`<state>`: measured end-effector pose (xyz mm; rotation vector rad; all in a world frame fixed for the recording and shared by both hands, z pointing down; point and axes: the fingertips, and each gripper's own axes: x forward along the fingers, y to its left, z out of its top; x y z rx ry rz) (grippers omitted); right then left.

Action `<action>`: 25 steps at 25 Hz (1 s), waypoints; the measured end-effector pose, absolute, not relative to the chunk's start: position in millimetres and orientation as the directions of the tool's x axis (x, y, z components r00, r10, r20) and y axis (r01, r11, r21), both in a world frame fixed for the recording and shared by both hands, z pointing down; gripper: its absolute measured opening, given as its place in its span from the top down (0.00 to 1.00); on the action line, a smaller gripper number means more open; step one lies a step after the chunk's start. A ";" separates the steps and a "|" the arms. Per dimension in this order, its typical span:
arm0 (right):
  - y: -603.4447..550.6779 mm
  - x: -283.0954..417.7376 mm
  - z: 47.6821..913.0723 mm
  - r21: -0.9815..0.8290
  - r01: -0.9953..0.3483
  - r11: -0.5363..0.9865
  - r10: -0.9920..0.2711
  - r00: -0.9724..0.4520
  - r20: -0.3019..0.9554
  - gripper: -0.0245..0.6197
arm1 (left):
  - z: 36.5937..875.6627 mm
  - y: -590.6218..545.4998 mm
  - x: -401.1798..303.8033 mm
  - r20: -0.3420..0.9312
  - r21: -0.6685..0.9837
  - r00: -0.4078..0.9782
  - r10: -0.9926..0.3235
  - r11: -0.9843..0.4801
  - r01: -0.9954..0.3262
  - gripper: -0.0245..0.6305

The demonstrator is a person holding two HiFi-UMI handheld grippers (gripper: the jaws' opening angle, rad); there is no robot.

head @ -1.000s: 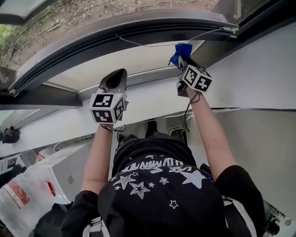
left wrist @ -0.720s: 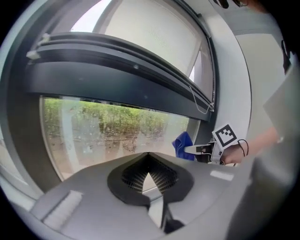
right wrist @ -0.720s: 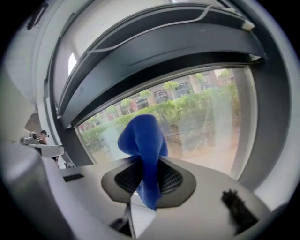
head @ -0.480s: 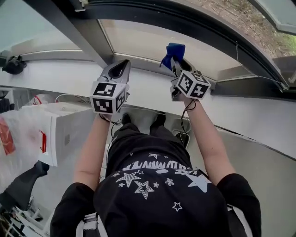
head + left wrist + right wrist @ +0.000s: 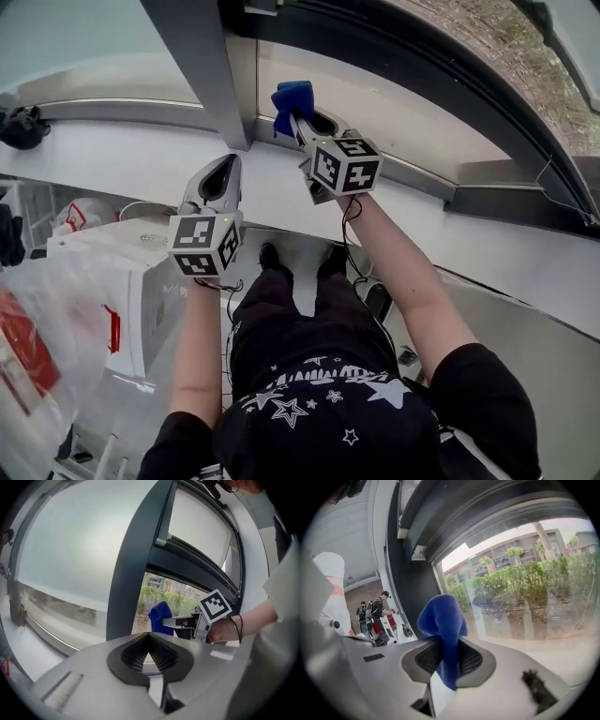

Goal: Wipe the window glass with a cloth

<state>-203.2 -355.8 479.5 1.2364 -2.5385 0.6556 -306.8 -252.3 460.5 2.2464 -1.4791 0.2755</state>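
Note:
My right gripper (image 5: 300, 117) is shut on a blue cloth (image 5: 292, 98), which bunches out past its tips. It is held up at the lower edge of the window glass (image 5: 403, 103), just right of a dark upright post (image 5: 202, 56). In the right gripper view the cloth (image 5: 442, 620) stands between the jaws of the right gripper (image 5: 447, 657), with the glass (image 5: 525, 583) close ahead. My left gripper (image 5: 223, 173) hangs lower over the white sill (image 5: 122, 159), shut and empty. Its view shows the left gripper (image 5: 150, 651), the cloth (image 5: 159, 616) and the post (image 5: 136, 559).
A frosted pane (image 5: 79, 545) lies left of the post. Below the sill at the left stand a white box (image 5: 103, 281) and a plastic bag with red print (image 5: 28, 356). A black object (image 5: 19, 127) rests on the sill's far left. People (image 5: 375, 611) stand far off.
The head view has swung left along the window. My right gripper with the cloth now sits next to the dark post, and the left gripper is lower, nearer the sill.

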 end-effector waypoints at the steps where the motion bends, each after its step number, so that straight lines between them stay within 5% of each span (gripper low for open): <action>1: -361.4 -211.6 482.6 -0.290 -0.793 0.536 -0.685 -0.609 0.399 0.85 | 467.3 -254.4 -313.6 0.398 0.251 0.407 -0.822 -0.329 -0.910 0.95; 11: -382.9 -188.5 502.3 -0.302 -0.839 0.453 -0.738 -0.543 0.401 0.85 | 480.5 -269.2 -318.8 0.385 0.268 0.408 -0.828 -0.322 -0.908 0.95; 25: -345.8 18.3 518.0 -0.289 -0.915 0.282 -0.838 -0.381 0.390 0.85 | 493.7 -257.3 -155.8 0.418 0.234 0.556 -0.719 -0.506 -0.830 0.95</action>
